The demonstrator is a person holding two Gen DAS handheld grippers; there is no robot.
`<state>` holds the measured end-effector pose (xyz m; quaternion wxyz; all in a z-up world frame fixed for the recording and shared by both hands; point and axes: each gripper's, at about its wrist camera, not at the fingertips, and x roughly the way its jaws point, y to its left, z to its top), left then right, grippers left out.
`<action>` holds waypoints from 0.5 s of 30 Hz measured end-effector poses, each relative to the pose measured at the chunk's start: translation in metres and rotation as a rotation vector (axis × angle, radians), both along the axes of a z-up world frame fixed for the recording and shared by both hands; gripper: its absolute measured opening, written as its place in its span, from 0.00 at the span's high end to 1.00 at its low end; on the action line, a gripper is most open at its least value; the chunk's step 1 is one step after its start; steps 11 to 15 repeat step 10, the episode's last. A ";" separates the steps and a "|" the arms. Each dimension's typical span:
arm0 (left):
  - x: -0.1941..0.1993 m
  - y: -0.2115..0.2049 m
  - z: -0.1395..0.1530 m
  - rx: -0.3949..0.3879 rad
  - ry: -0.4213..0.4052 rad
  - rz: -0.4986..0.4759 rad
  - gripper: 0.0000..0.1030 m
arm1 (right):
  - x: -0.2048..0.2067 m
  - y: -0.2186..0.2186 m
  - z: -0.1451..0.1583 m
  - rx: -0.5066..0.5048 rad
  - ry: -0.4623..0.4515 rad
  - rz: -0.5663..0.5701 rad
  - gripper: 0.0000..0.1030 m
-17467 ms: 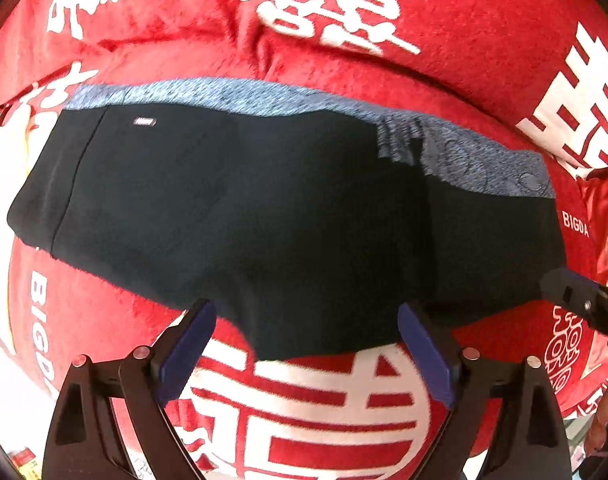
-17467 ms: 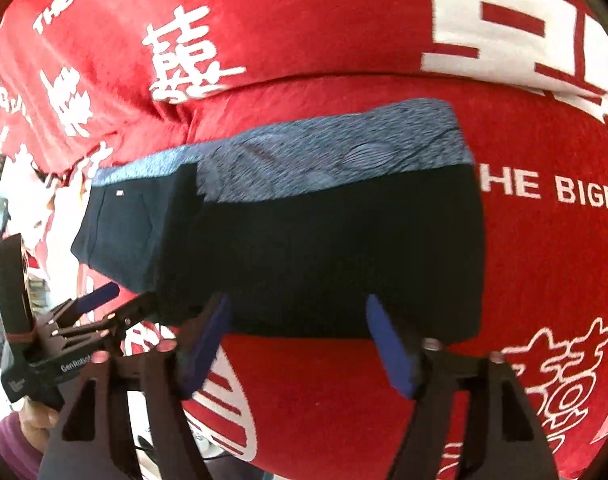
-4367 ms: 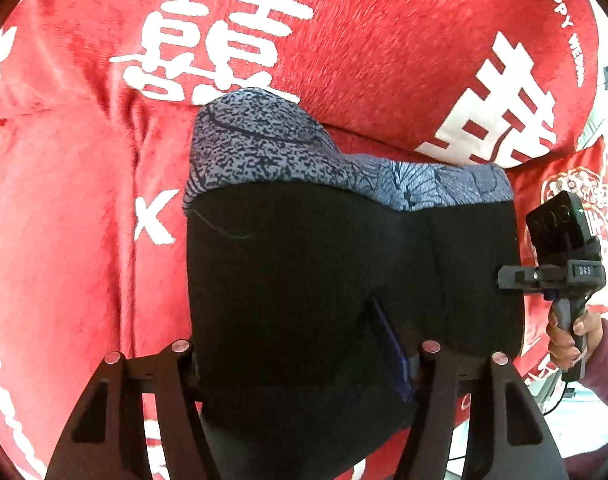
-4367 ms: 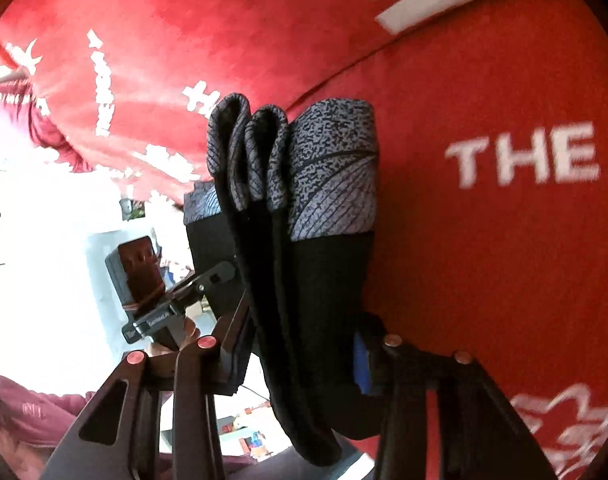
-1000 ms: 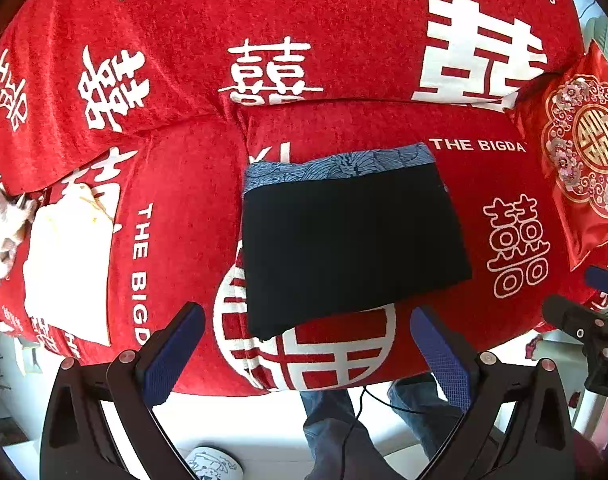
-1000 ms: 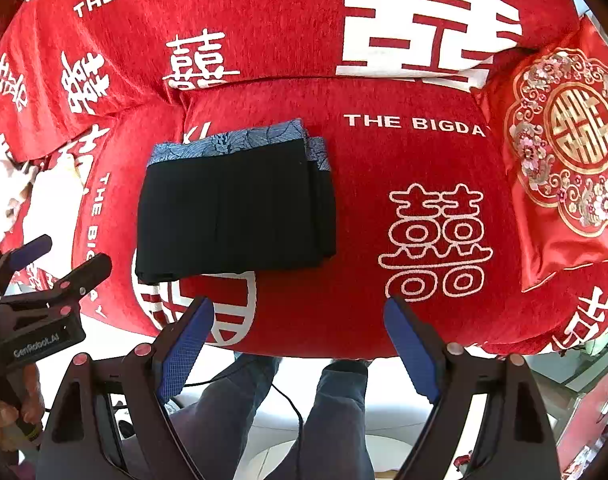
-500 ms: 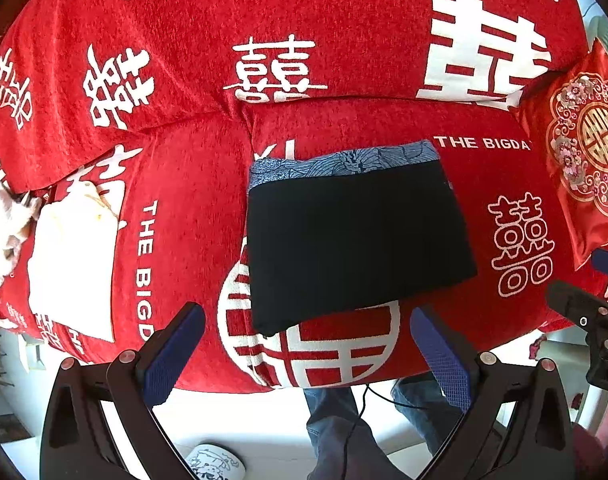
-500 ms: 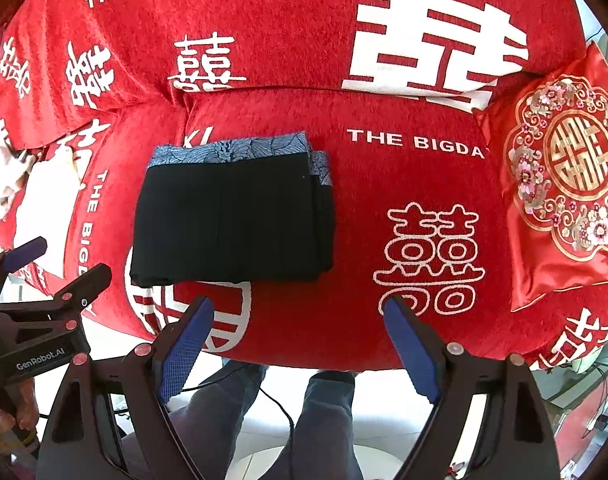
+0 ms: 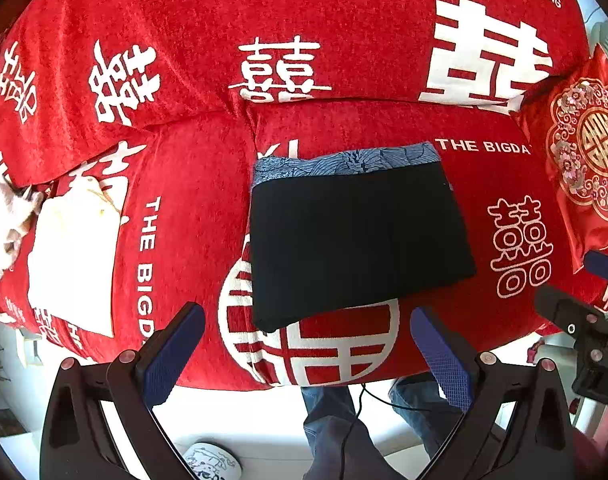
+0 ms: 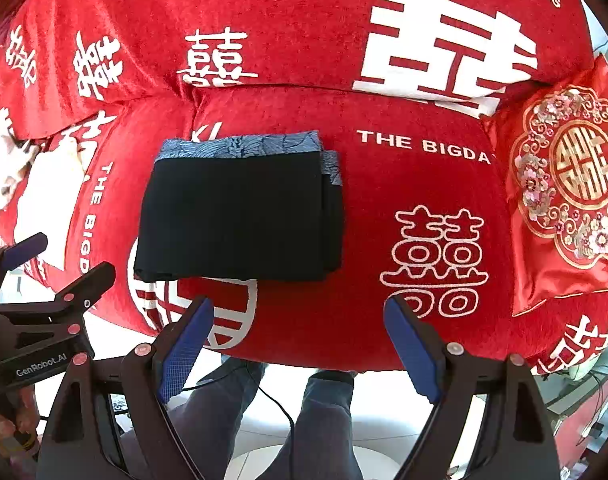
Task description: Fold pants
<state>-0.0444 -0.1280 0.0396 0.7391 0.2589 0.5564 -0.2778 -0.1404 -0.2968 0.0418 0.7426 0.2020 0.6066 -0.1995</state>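
Since four seconds ago, when both your grippers clamped the black pants, you have let go and pulled back above the sofa, and across the last second hardly anything has shifted. Your left gripper [image 9: 306, 348] hangs with its blue pads spread wide apart and nothing between them, pointing steeply down at the near edge of the seat. Your right gripper [image 10: 298, 340] is the same: pads wide apart, empty, held over the sofa's front edge. Just beyond both, the pants [image 10: 240, 212] lie folded into a flat, roughly square stack on the red sofa cover [image 10: 424, 184], touching neither gripper. Their blue-grey patterned waistband [image 10: 240, 146] runs along the far edge, and layered fold edges show at the right side. To the left of the pants, well apart, a pale cloth [image 9: 72, 256] lies on the cover. At the far right an embroidered red cushion [image 10: 572, 200] rests against the sofa. Below the seat edge, between the fingers, your jeans-clad legs [image 10: 320, 420] and a thin black cable are visible.
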 end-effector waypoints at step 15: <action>0.001 0.009 0.005 -0.045 0.005 0.022 0.00 | 0.002 0.007 -0.003 0.011 0.007 0.011 0.13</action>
